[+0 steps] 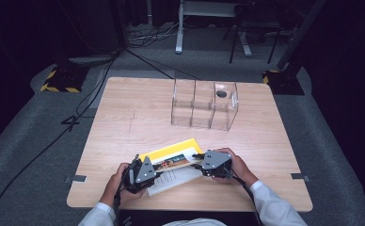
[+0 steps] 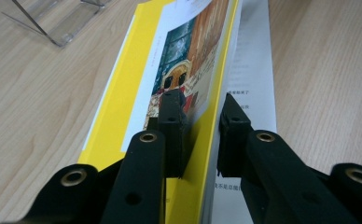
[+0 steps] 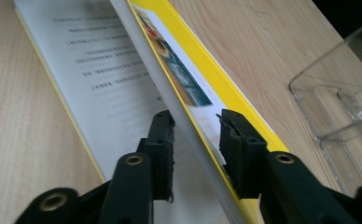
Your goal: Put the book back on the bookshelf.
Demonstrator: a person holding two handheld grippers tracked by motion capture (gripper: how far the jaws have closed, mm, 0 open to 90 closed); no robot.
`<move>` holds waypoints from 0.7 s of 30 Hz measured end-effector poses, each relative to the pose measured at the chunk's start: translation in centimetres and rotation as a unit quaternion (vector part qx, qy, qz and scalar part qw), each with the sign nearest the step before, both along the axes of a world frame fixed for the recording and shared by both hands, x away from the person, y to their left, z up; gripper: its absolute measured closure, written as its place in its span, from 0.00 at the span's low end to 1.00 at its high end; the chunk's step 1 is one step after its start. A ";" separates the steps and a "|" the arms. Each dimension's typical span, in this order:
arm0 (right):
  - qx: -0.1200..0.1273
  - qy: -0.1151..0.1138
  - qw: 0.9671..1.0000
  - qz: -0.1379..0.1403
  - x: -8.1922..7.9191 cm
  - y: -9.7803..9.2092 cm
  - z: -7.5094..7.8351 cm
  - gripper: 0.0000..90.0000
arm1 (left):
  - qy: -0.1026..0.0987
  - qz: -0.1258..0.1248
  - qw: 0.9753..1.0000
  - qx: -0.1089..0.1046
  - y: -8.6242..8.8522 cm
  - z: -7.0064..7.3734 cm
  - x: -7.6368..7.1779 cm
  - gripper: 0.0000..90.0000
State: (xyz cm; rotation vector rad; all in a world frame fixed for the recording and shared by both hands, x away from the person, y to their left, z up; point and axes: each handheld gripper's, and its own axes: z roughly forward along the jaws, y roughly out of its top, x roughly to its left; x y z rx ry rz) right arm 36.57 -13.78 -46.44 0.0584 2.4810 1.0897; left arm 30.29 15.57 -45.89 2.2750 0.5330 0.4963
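The yellow book (image 1: 171, 157) lies open near the table's (image 1: 124, 113) front edge, its cover and a block of pages lifted. The left gripper (image 2: 198, 116) and right gripper (image 3: 195, 128) each straddle that raised part from opposite ends, jaws apart and not yet pinching. If either closes off-centre, I judge the pages could slip free or crease.

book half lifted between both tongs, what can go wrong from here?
1. The left tongs straddle the yellow book with a visible gap at one jaw; the right tongs look equally loose, so the book may slip.
2. A white page lies flat on the table while the rest is raised; it could crease or tear.
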 end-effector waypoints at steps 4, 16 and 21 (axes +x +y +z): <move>0.027 0.032 0.999 0.001 1.5 -1.6 -0.8 0.75 | 0.010 -0.005 1.000 -0.020 1.1 0.0 0.3 0.85; 0.011 -0.024 0.999 0.028 -0.1 -0.4 0.3 0.90 | 0.013 0.048 0.998 -0.044 2.9 1.7 1.5 0.55; -0.002 -0.025 0.999 0.030 -0.4 0.0 0.6 0.91 | -0.002 0.047 0.999 -0.014 0.8 2.9 0.6 0.48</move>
